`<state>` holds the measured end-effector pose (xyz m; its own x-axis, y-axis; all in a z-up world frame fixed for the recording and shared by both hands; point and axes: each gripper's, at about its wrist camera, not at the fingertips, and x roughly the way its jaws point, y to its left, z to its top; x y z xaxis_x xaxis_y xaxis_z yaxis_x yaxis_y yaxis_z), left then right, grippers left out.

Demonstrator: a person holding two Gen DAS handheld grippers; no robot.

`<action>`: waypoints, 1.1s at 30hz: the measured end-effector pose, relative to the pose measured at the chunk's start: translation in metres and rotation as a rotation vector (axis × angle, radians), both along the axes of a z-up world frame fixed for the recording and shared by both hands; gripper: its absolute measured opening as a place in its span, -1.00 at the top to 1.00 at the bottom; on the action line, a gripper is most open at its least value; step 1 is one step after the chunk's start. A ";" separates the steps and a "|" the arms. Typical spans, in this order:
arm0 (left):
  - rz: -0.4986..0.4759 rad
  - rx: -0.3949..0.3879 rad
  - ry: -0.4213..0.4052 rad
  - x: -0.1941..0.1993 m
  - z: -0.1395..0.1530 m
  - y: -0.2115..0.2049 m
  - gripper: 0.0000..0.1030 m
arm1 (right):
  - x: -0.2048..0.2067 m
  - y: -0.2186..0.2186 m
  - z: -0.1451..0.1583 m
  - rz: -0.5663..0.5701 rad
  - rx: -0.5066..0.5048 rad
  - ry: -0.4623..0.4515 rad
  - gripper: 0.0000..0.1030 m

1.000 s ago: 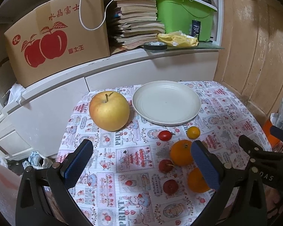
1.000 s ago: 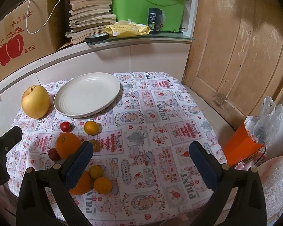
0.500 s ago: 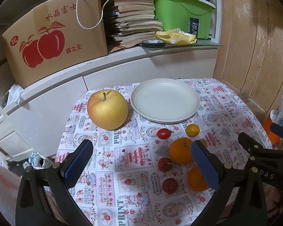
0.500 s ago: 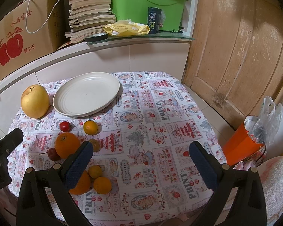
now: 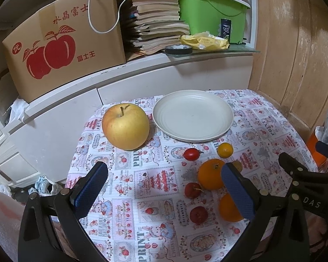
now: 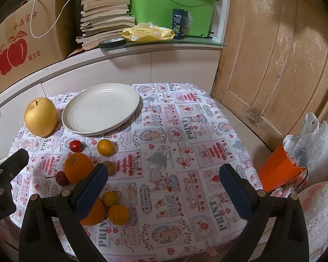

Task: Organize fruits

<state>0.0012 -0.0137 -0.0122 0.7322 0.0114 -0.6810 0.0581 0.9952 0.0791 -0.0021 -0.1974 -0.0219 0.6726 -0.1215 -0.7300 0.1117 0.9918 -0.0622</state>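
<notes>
The fruits sit on a small table with a cloth (image 5: pixel 155 181) on it. The big yellow apple (image 5: pixel 125 126) is round and smooth, with a short brown stalk on top. It stands at the back left, just beside the plate (image 5: pixel 193 115). The plate is round, pale and empty, with ring lines inside it.

In front of the plate lie a shiny red cherry tomato (image 5: pixel 191 154) and a small round kumquat (image 5: pixel 225 150). Nearer still is a bumpy orange (image 5: pixel 210 176), with a dark red little fruit (image 5: pixel 192 190) touching its left side. Another red little fruit (image 5: pixel 199 214) lies closer to the edge. A second orange (image 6: pixel 94 212) lies by the front edge, partly hidden, with two small orange fruits (image 6: pixel 114 207) just beside it.

The left gripper (image 5: pixel 164 193) hangs over the front left of the cloth, its jaws wide apart and holding nothing. The right gripper (image 6: pixel 163 193) hangs over the bare middle of the cloth, also spread wide and empty. Both have rough blue pads (image 5: pixel 91 191) on black arms.

The cloth is white and pink with little pictures of bears and strawberries. Behind the table is a white ledge. On it stand a brown cardboard box (image 5: pixel 61 50) with red apples printed on it, a stack of papers (image 5: pixel 157 15) and a green tub (image 5: pixel 210 13). A worn wooden door (image 6: pixel 280 50) is on the right.
</notes>
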 end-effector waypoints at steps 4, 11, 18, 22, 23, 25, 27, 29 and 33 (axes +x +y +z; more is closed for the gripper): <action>-0.003 0.002 0.001 0.000 -0.001 -0.001 -1.00 | 0.000 0.000 0.001 -0.001 0.004 -0.001 -1.00; -0.005 0.003 0.003 -0.001 -0.002 -0.001 -1.00 | -0.001 -0.002 0.001 -0.007 0.009 -0.002 -1.00; -0.001 -0.002 0.005 -0.002 -0.002 0.001 -1.00 | -0.002 -0.003 0.001 -0.004 0.002 -0.002 -1.00; 0.010 0.005 0.007 -0.001 -0.003 0.002 -1.00 | -0.001 -0.003 0.001 -0.006 0.007 -0.007 -1.00; 0.016 0.014 0.008 -0.001 -0.003 0.002 -1.00 | -0.002 -0.003 0.002 -0.011 0.010 -0.011 -1.00; 0.022 0.020 0.009 -0.001 -0.003 0.003 -1.00 | -0.002 -0.004 0.002 -0.036 0.008 -0.014 -1.00; 0.016 0.001 0.005 -0.002 -0.003 0.005 -1.00 | -0.005 -0.008 0.003 -0.083 0.004 -0.039 -0.98; 0.017 -0.019 -0.005 -0.004 -0.002 0.007 -1.00 | -0.007 -0.012 0.006 -0.096 0.013 -0.065 -0.98; 0.029 -0.053 -0.069 -0.012 0.002 0.011 -1.00 | -0.010 -0.022 0.011 -0.125 0.029 -0.089 -0.94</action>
<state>-0.0109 -0.0024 -0.0106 0.7773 -0.0011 -0.6292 0.0253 0.9992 0.0295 -0.0125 -0.2189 -0.0113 0.7159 -0.1880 -0.6724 0.2378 0.9711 -0.0182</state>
